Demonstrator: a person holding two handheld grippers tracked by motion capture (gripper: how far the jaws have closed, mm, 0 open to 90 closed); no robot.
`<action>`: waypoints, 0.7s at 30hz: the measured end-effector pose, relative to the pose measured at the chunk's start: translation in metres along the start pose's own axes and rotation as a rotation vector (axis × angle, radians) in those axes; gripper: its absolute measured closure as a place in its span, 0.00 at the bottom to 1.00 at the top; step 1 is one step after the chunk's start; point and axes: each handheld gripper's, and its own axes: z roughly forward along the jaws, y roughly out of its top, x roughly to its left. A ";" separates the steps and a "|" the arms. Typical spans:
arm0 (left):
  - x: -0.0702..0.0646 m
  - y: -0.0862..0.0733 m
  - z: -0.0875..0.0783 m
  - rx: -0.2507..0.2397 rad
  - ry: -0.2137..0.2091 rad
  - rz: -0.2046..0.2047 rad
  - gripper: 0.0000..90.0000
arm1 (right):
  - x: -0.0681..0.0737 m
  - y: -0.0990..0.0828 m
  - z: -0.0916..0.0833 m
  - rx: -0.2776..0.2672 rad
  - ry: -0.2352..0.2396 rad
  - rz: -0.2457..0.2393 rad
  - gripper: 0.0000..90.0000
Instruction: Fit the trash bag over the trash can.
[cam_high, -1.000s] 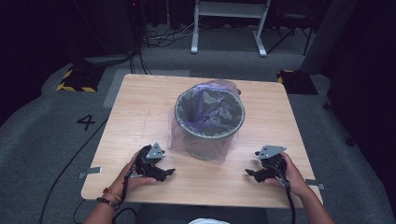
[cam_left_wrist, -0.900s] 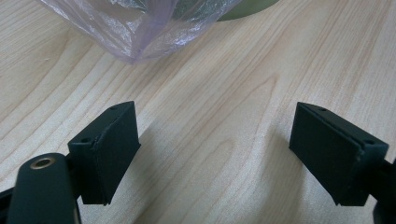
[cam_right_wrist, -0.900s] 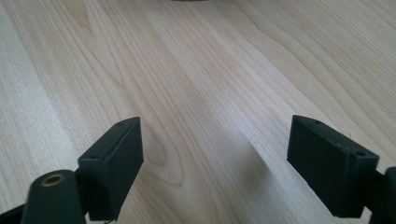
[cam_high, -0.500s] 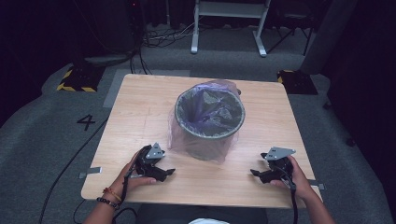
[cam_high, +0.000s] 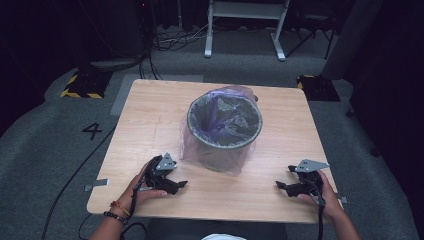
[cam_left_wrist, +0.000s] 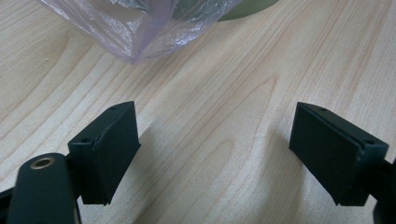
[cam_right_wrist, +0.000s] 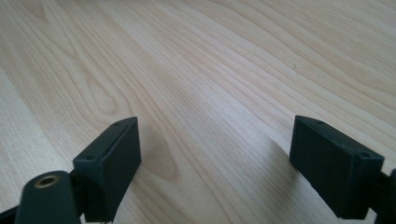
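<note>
A grey waste bin (cam_high: 225, 125) stands in the middle of the wooden table (cam_high: 150, 115), lined with a thin purple plastic bag (cam_high: 222, 107) whose loose skirt drapes down its outside. That bag's lower edge (cam_left_wrist: 135, 28) lies on the wood just ahead of my left gripper (cam_left_wrist: 215, 144). The left gripper (cam_high: 180, 185) rests low on the table near the front edge, left of the bin, open with nothing between its jaws. My right gripper (cam_high: 281, 186) sits near the front right, open over bare wood (cam_right_wrist: 215, 93), also holding nothing (cam_right_wrist: 215, 149).
The table's front edge (cam_high: 210, 216) runs just below both hands. Beyond the table lie grey carpet with a number 4 (cam_high: 93, 131), cables, a yellow-black striped block (cam_high: 80, 86) and a white metal frame (cam_high: 245, 25).
My right gripper has slid a little to the right and toward the front edge. The left gripper and the bin have stayed put.
</note>
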 end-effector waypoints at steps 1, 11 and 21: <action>0.000 0.000 0.000 0.000 0.000 0.000 0.17 | -0.001 -0.002 0.000 -0.007 -0.001 0.009 0.18; 0.000 0.000 0.000 0.001 0.000 -0.003 0.17 | -0.017 -0.014 -0.009 -0.019 -0.100 0.123 0.17; 0.000 0.000 0.000 0.000 0.000 -0.001 0.17 | -0.031 -0.023 -0.018 -0.021 -0.189 0.211 0.17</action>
